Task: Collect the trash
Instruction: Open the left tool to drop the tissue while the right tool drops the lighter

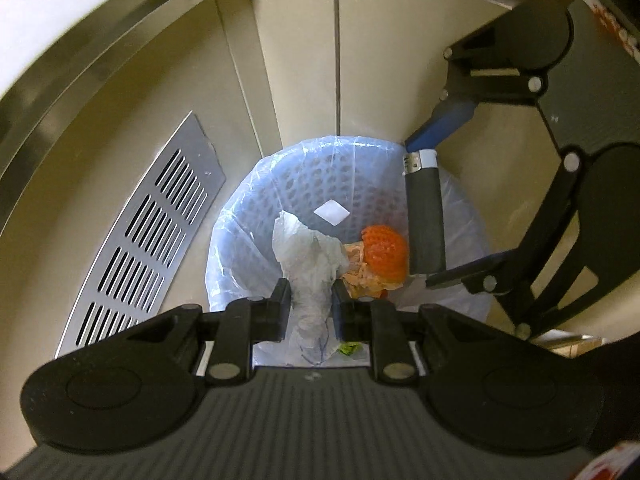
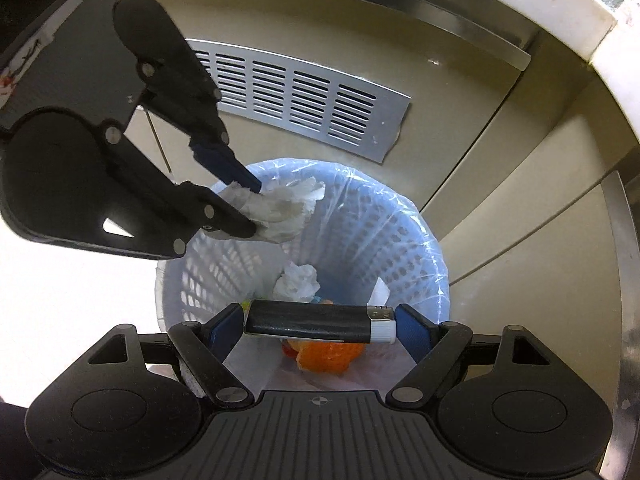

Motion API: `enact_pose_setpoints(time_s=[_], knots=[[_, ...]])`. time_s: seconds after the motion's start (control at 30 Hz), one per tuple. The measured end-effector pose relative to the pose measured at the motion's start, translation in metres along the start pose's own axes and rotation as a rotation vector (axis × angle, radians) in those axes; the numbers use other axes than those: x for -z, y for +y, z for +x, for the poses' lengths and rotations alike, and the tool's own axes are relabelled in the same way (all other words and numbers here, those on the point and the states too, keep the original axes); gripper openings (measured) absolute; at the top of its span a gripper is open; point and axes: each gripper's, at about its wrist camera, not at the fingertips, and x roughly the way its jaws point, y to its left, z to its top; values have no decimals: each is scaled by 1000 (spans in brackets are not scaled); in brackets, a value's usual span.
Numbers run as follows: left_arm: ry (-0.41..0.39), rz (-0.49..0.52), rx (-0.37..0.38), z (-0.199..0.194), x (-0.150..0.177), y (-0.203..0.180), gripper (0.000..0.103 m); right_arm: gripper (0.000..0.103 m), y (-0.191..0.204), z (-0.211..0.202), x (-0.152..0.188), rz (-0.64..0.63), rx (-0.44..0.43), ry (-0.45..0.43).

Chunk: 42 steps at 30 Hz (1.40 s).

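Observation:
A pale blue perforated waste basket [image 1: 240,216] [image 2: 404,232] with a clear liner stands on the floor below both grippers. My left gripper [image 1: 311,306] [image 2: 256,206] is shut on a crumpled white tissue [image 1: 308,256] [image 2: 286,206] over the basket's rim. My right gripper [image 2: 318,326] [image 1: 428,204] grips a black lighter [image 2: 312,320] [image 1: 426,220] end to end between its blue pads, above the basket's mouth. Inside lie an orange netted wrapper [image 1: 384,254] [image 2: 324,354], another crumpled tissue [image 2: 296,284] and a small white paper square [image 1: 331,213].
A metal vent grille [image 1: 140,256] [image 2: 304,96] sits in the beige cabinet front [image 1: 372,60] behind the basket. A steel trim [image 2: 440,20] and a white counter edge [image 2: 580,12] run above. Pale floor [image 2: 60,288] lies left of the basket.

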Motion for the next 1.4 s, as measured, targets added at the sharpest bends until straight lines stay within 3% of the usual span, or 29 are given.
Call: enact_pose_setpoints(time_s=[0.4, 0.6, 0.97, 1.2, 1.4], knots=[[-4, 19, 9, 5, -3, 0, 20, 81, 0, 3, 0, -16, -11, 1], [-5, 8, 3, 6, -4, 2, 30, 81, 0, 4, 0, -12, -8, 3], [-8, -6, -7, 4, -3, 6, 30, 81, -1, 6, 1, -9, -10, 6], [-22, -17, -9, 5, -2, 7, 47, 81, -1, 6, 0, -10, -9, 9], [-28, -22, -16, 3, -2, 9, 48, 81, -1, 6, 0, -8, -8, 10]])
